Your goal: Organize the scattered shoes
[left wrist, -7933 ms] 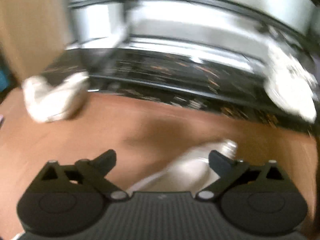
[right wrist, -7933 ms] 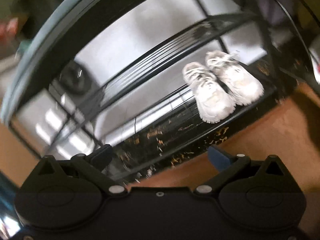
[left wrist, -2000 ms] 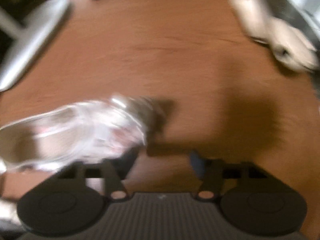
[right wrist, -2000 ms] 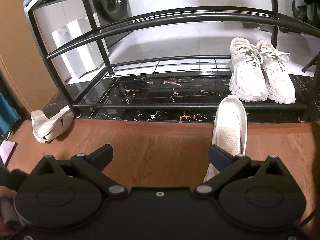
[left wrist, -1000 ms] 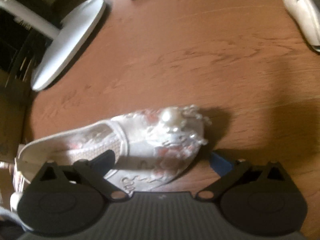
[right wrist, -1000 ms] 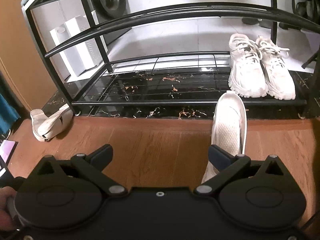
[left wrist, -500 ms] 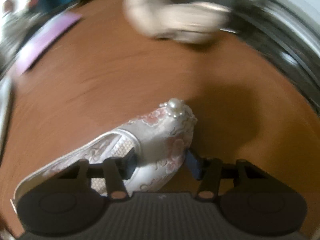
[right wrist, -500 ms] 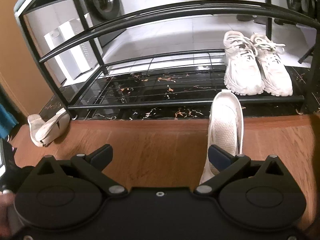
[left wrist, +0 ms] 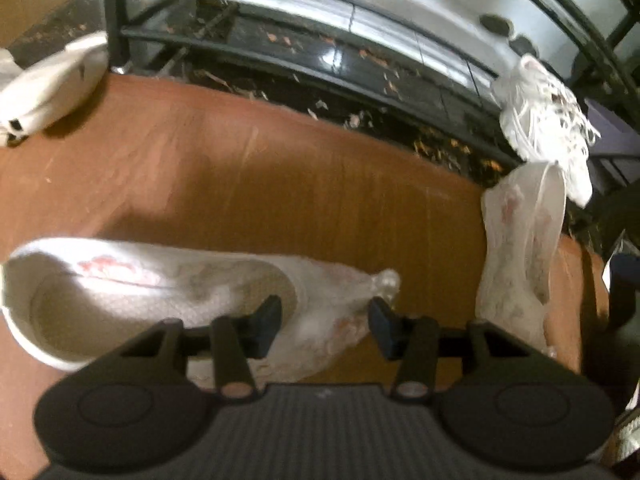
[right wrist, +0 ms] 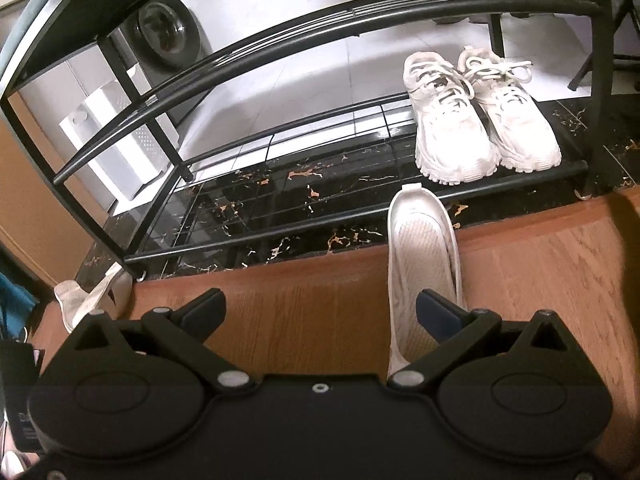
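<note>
My left gripper (left wrist: 324, 322) is shut on the toe part of a white floral flat shoe with a pearl ornament (left wrist: 168, 292) and holds it over the brown wooden floor, heel to the left. Its matching flat (left wrist: 520, 240) lies on the floor to the right, near the shoe rack (left wrist: 360, 68). In the right wrist view that flat (right wrist: 422, 252) lies lengthwise before the rack, by the right finger of my open, empty right gripper (right wrist: 320, 312). A pair of white sneakers (right wrist: 476, 120) stands on the rack's bottom shelf (right wrist: 280, 200) at the right.
Another white shoe (right wrist: 94, 296) lies on its side by the rack's left leg; it also shows in the left wrist view (left wrist: 48, 84). The rack's upper rail (right wrist: 320, 28) arches across. The bottom shelf left of the sneakers holds nothing.
My left gripper closed on the floral flat, lifted it and swung round from the open floor to face the rack. The right gripper only drifted slightly, staying open.
</note>
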{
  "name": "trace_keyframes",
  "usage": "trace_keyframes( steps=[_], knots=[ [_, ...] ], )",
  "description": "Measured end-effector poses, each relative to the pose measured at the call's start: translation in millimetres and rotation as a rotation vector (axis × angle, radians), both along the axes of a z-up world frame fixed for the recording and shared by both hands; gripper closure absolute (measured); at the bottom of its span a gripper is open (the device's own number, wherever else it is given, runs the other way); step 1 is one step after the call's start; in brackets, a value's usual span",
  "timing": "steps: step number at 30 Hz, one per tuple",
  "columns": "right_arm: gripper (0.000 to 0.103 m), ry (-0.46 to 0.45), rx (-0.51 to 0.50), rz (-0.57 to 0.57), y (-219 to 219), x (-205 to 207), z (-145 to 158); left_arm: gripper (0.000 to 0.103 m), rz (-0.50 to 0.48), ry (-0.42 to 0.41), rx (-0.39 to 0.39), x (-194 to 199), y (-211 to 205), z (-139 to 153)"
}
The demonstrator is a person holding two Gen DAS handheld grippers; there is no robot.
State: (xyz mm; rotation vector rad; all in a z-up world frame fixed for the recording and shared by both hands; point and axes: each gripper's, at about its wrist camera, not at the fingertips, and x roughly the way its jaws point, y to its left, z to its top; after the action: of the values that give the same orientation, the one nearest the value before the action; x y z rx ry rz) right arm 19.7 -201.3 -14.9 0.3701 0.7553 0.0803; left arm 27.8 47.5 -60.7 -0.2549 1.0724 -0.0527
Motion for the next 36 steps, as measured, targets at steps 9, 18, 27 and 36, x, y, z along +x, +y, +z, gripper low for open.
trace_keyframes(
  steps=[9, 18, 27, 36],
  knots=[
    [0.0, -0.167, -0.308, 0.433, 61.9, -6.8, -4.4, 0.006, 0.436, -0.209, 0.333, -25.4, 26.1, 52.5],
    [0.0, -0.376, -0.623, 1.069, 153.6, -34.8, -51.5, 0.001, 0.899, -0.221, 0.481, -55.8, 57.3, 64.7],
    [0.001, -0.277, -0.58, 1.236, 212.2, -5.7, -81.7, 0.001, 0.851, -0.11, 0.475, -44.0, 62.4, 47.4],
    [0.006, -0.257, -0.684, 1.322, 236.3, -2.5, -112.3, 0.001, 0.885, -0.102, 0.442, -56.7, 75.3, 47.2]
  ],
)
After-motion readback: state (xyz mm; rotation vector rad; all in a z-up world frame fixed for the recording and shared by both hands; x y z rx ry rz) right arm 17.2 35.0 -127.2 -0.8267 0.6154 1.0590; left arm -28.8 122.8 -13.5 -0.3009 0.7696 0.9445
